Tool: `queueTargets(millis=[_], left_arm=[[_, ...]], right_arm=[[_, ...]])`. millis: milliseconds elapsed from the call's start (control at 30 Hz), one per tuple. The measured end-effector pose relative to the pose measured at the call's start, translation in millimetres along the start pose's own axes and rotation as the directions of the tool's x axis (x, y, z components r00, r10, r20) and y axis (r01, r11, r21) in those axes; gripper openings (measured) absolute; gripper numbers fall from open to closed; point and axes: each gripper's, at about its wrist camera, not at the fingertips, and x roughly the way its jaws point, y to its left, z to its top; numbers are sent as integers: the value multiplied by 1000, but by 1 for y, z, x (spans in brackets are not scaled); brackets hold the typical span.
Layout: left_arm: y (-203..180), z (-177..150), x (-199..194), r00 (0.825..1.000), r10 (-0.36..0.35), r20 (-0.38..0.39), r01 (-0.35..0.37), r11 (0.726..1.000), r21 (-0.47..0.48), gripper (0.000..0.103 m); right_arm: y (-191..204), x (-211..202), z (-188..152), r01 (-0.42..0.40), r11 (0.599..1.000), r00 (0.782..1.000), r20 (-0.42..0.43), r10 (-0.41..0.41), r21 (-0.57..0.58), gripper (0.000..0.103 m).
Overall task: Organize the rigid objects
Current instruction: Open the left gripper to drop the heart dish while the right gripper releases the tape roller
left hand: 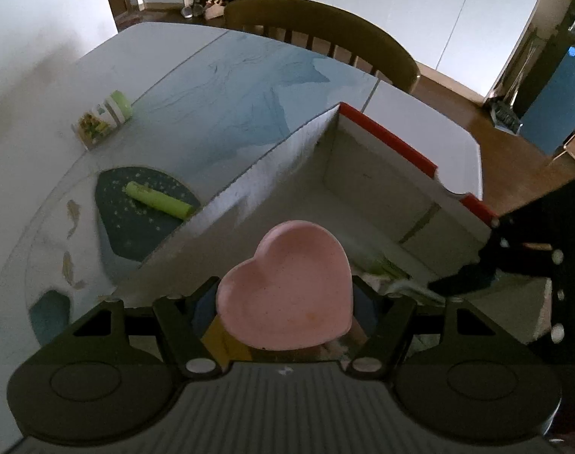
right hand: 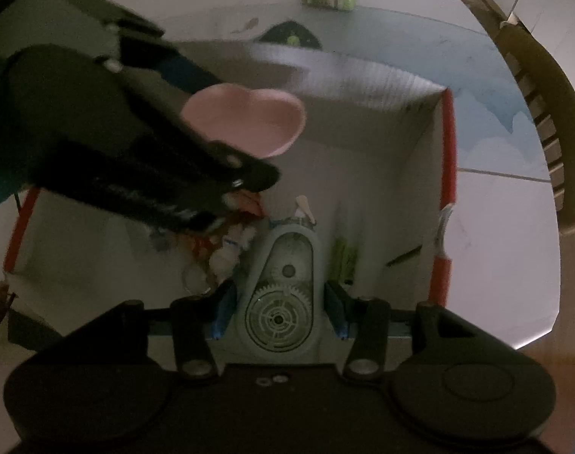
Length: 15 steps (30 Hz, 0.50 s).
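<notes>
The left tool (left hand: 283, 302) clamped a pink heart-shaped dish (left hand: 287, 287) above the open box (left hand: 382, 174), with a green tube (left hand: 158, 199) lying on the tabletop (left hand: 219, 87) beyond to its left. Only the right wrist view showed the right tool (right hand: 279, 302) gripping a grey gear toy (right hand: 283, 283) over the box's clutter, the left tool's dark body blocking its upper left.

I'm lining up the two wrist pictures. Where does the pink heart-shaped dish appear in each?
Left wrist view: pink heart-shaped dish sits low in the centre, gripped in the left claw.
Right wrist view: upper left of centre, seen edge-on.
Shared landmark: the red-edged cardboard box beneath it.
</notes>
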Motion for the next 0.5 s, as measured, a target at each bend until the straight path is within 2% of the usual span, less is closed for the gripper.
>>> queueTargets(millis=[333,500], left_arm=[[-2,8,32,997,47,-60,-45,999,27,72],[-4,7,44,994,32,-103,-29,999,32,72]], right_arm=[[5,14,-1,-10,1000,1000,-15,10,-3,49],[6,18,0,-14,1000,1000,-26,13,-12,49]])
